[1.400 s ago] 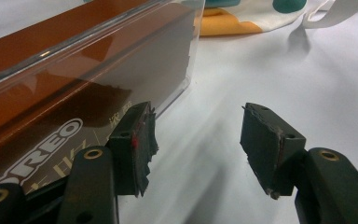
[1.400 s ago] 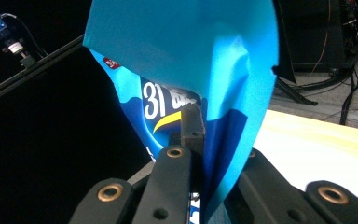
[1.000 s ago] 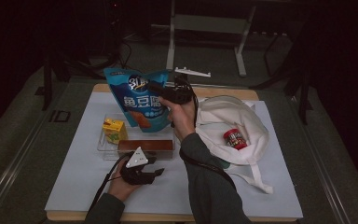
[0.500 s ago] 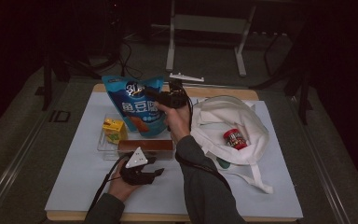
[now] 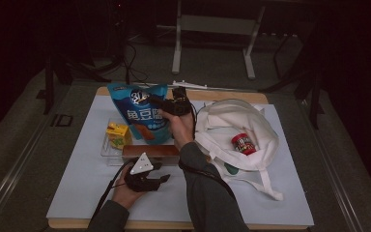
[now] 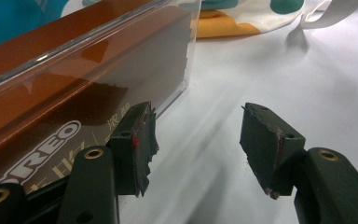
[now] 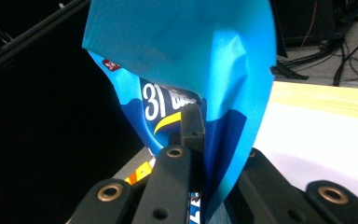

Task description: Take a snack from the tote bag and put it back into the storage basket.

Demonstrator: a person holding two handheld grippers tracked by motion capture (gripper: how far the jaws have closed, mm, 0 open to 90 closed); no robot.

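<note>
- We judge the unpacking about half done: the blue snack bag (image 5: 142, 113) is out of the white tote bag (image 5: 234, 137) and hangs over the clear tray (image 5: 107, 153) at centre frame, not yet set down; a red can (image 5: 243, 144) still lies in the tote.
- Our right gripper (image 5: 166, 104) pinches the bag's top edge.
- Our left gripper (image 5: 162, 179) rests spread and empty on the bench (image 5: 77, 179), lower centre.
- The bag looks glossy, creased at the pinch, with white lettering.

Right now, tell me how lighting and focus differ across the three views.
High view: dim, dark surroundings, the white table cover lit, detail soft. Left gripper view: bright, glare streaks on the clear box, the left tool sharp. Right gripper view: the blue bag close and slightly blurred, background black.
</note>
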